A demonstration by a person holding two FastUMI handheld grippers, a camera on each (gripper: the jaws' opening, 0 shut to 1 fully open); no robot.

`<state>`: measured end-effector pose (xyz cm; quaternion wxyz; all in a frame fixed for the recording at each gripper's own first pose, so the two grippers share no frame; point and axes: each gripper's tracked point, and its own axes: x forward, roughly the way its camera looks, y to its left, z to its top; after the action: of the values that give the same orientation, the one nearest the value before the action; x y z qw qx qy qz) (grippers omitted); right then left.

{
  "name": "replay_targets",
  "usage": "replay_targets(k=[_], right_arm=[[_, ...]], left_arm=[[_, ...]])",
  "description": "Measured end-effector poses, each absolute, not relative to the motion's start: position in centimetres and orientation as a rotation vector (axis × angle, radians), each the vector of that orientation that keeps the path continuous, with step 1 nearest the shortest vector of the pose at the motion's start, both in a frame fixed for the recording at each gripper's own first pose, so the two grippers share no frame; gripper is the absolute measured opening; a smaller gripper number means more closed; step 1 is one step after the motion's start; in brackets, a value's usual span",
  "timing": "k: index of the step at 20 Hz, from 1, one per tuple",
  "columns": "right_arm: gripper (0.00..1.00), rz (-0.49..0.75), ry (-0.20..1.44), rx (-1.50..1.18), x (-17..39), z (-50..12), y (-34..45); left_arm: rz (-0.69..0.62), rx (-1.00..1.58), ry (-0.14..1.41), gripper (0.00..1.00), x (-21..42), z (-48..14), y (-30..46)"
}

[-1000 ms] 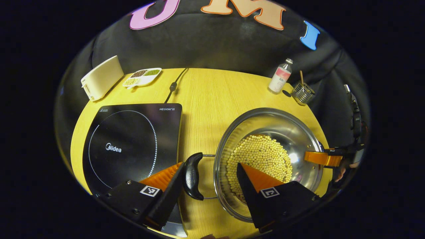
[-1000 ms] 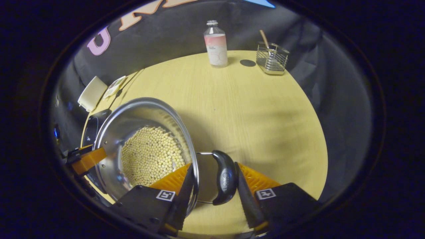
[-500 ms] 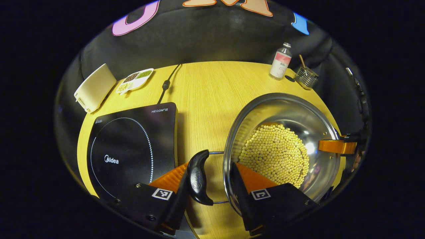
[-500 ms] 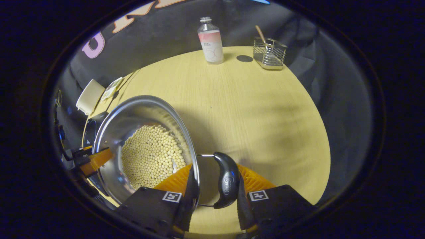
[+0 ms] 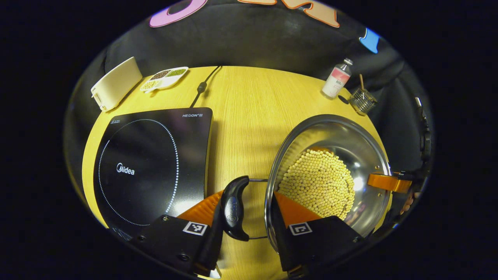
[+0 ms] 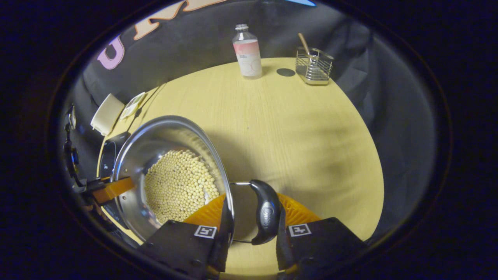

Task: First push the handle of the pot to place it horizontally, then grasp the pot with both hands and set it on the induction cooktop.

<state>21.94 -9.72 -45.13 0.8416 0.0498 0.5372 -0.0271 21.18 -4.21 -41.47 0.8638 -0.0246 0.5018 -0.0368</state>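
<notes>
The steel pot [image 5: 330,179], with pale round beans [image 5: 317,184] covering its bottom, sits over the right part of the yellow wooden surface [image 5: 241,116], to the right of the black induction cooktop [image 5: 151,163] and clear of it. In the left gripper view, the left gripper [image 5: 245,217] has its fingers drawn narrow around the pot's left handle [image 5: 233,208]: one finger lies against the outer side of the black grip, the other reaches inside the pot wall [image 5: 272,186], so grip and wall are held between them. In the right gripper view, the right gripper [image 6: 251,221] clasps the opposite handle [image 6: 266,212] in the same way, one finger inside the rim and one outside the black grip. Whether the pot's base touches the surface cannot be told. Along the far edge stand a cream toaster [image 5: 114,83] and a divided dish of beans [image 5: 165,77] on the left, and a bottle [image 5: 336,79] and a wire holder [image 5: 362,102] on the right. The cooktop's cord [image 5: 202,87] runs off toward the far edge.
</notes>
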Motion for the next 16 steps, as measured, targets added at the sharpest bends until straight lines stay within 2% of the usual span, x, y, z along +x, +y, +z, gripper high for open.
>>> replay_targets(k=[3, 4, 5, 7, 9, 10, 11, 13, 15, 16], right_arm=[[0.45, -0.053, 1.125, 0.131, 21.2, -43.5, -9.0], [0.52, -0.049, 1.116, 0.127, 21.0, -42.9, -8.7], [0.52, -0.041, 1.108, 0.118, 20.9, -42.5, -8.3], [0.45, -0.033, 1.101, 0.119, 20.8, -41.6, -7.5], [0.45, -0.02, 1.092, 0.114, 20.6, -40.7, -6.6], [0.52, -0.012, 1.085, 0.105, 20.6, -40.2, -6.1], [0.45, -0.005, 1.081, 0.1, 20.5, -39.8, -5.4], [0.45, 0.006, 1.084, 0.102, 20.1, -39.3, -4.1], [0.52, 0.022, 1.09, 0.108, 19.8, -39.1, -2.9], [0.45, 0.026, 1.09, 0.11, 19.7, -38.9, -2.3]], left_arm=[[-0.081, -0.065, 1.025, 0.6, 20.9, -39.7, -3.8], [-0.077, -0.079, 1.018, 0.6, 20.8, -39.2, -3.6], [-0.077, -0.083, 1.012, 0.62, 20.5, -38.7, -3.3], [-0.073, -0.081, 0.995, 0.63, 20.0, -37.7, -2.6], [-0.063, -0.095, 0.985, 0.6, 19.5, -36.7, -1.9], [-0.057, -0.107, 0.985, 0.6, 19.2, -36.3, -1.4], [-0.05, -0.113, 0.986, 0.62, 18.8, -35.8, -1.0], [-0.037, -0.1, 0.983, 0.6, 18.2, -34.9, 0.2], [-0.024, -0.084, 0.982, 0.6, 17.7, -34.1, 1.3], [-0.017, -0.085, 0.982, 0.6, 17.5, -33.7, 1.8]])
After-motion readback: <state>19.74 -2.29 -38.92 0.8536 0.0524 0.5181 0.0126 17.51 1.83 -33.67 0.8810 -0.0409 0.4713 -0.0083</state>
